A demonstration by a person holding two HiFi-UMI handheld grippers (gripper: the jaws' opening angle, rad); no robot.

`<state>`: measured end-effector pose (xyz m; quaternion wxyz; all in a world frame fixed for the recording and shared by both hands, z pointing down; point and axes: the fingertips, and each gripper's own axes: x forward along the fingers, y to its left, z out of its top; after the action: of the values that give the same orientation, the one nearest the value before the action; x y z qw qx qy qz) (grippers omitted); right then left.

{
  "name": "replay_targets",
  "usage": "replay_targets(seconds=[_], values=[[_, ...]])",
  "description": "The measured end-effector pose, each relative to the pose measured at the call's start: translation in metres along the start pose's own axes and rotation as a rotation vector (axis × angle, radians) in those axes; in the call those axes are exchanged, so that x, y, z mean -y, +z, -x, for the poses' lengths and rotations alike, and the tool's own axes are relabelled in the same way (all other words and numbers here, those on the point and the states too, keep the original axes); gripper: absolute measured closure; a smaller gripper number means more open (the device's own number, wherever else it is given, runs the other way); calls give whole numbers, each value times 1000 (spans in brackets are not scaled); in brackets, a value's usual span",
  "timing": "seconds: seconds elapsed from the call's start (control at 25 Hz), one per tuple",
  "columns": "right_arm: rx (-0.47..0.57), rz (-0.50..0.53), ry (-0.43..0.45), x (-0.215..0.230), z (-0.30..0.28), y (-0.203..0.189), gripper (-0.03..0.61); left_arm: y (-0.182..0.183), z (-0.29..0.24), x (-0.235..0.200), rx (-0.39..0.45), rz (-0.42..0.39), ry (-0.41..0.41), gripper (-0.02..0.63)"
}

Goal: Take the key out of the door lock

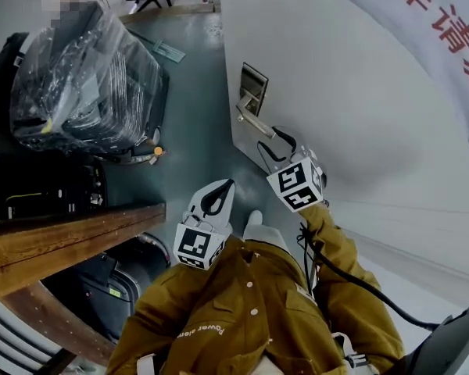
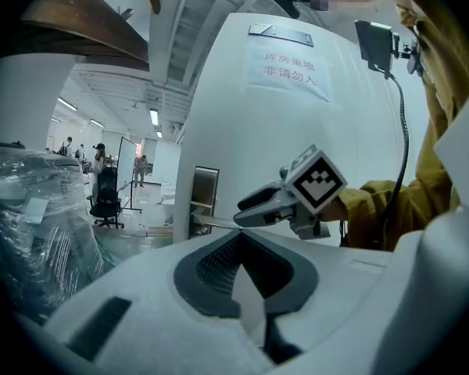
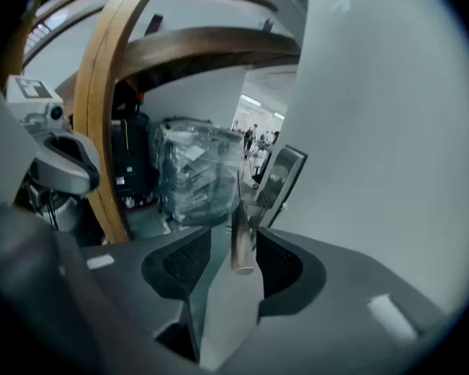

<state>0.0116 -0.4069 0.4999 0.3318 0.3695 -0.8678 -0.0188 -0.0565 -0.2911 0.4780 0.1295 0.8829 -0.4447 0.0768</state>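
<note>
Between the right tool's (image 3: 233,244) parted ribbed pads (image 3: 189,260) sits a smooth metal handle (image 3: 242,229); left tool (image 2: 241,244) closed, empty.

Plastic-wrapped bundle (image 1: 82,84) beside a wooden board (image 1: 55,244); red-lettered banner (image 1: 445,22) at upper right

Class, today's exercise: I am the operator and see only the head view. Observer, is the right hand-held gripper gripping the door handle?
Observer: No. The right gripper view shows the door handle between the right hand-held gripper's jaws, which stand apart with a gap on each side.
Operator: And the other one?
Observer: The left gripper view shows the left hand-held gripper shut, nothing between its jaws.
Operator: Any key in the lock?
Observer: None can be made out. The left gripper view shows the lock plate face-on, but too small to tell.
</note>
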Motion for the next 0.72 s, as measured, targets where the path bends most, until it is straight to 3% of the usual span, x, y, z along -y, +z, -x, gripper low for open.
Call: replay_targets(seconds=[0.12,0.2,0.24,0.52,0.6,0.64,0.68,0.72], values=[[-253,151,46,6,-34,-23,388,-10,-11,-13,-31,11,-14,617],[-338,196,68,5,-44,-33,411,-16,-16,-20,-46,17,-26,617],[-352,201,70,5,-47,-34,442,-19,-18,-24,-51,21,-34,617],[-337,158,78,6,-48,-33,451,-46,-69,-59,-121,142,-78,615],[-341,158,80,5,-49,-33,449,-51,-97,-75,-115,258,-107,615],[-343,157,79,5,-49,-33,449,-53,-111,-83,-105,356,-128,615],[-347,156,76,6,-49,-33,449,-55,-125,-92,-89,483,-150,544],[-350,156,73,6,-49,-33,451,-57,-137,-102,-65,628,-168,430]])
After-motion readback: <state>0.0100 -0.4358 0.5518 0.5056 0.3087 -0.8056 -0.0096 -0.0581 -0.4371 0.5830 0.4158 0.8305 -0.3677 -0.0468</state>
